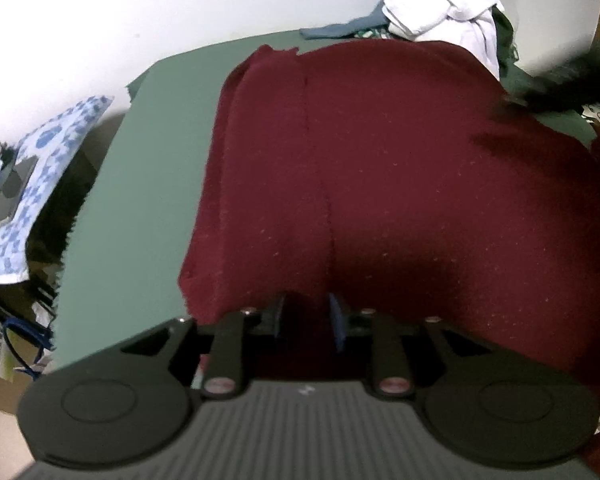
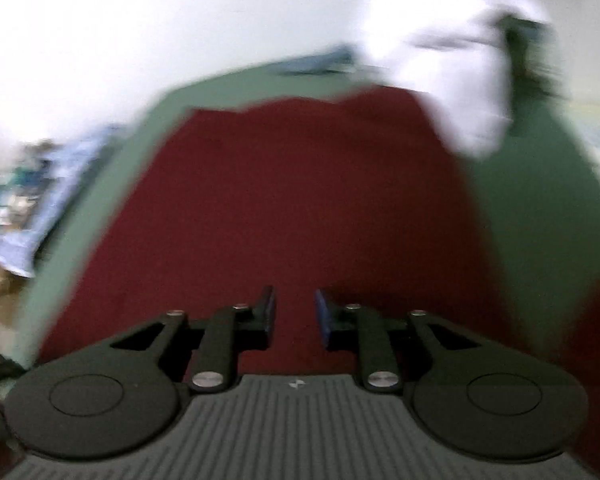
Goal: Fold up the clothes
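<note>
A dark red garment lies spread on the green table, with a folded strip along its left side. My left gripper sits at the garment's near edge, and the cloth covers its fingertips; there is a gap between the blue pads. In the blurred right wrist view the red garment fills the middle. My right gripper hovers over its near part, open with nothing between the fingers.
A pile of clothes with a white garment on top sits at the table's far right, also in the right wrist view. A blue patterned cloth lies off the table's left edge. A white wall stands behind.
</note>
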